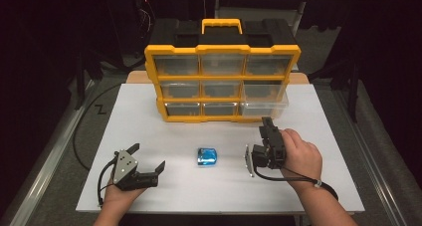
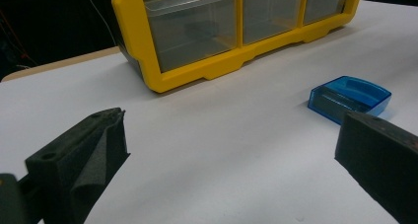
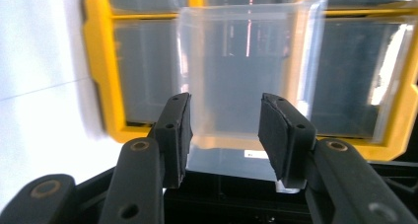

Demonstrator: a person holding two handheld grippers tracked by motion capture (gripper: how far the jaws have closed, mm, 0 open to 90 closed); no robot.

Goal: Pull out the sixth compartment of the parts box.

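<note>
White table [image 1: 149, 111] lit from above on a wooden top [image 1: 137, 77], dark room behind, grey carpet floor [image 1: 50, 186] both sides, metal rail [image 1: 45, 161] at left, black cable [image 1: 84, 116] looping beside it.

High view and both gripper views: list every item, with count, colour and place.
Organiser cabinet: one, yellow frame, black top, far side of table.
Clear drawers: nine, three rows; bottom-right drawer pulled partly out.
Small box: one, translucent blue, table centre, between the grippers.
Table: one, white.
Cable: one, black, left of table.
Left gripper: black, jaws wide apart, empty, near left.
Right gripper: black, jaws apart, at the pulled-out drawer.
</note>
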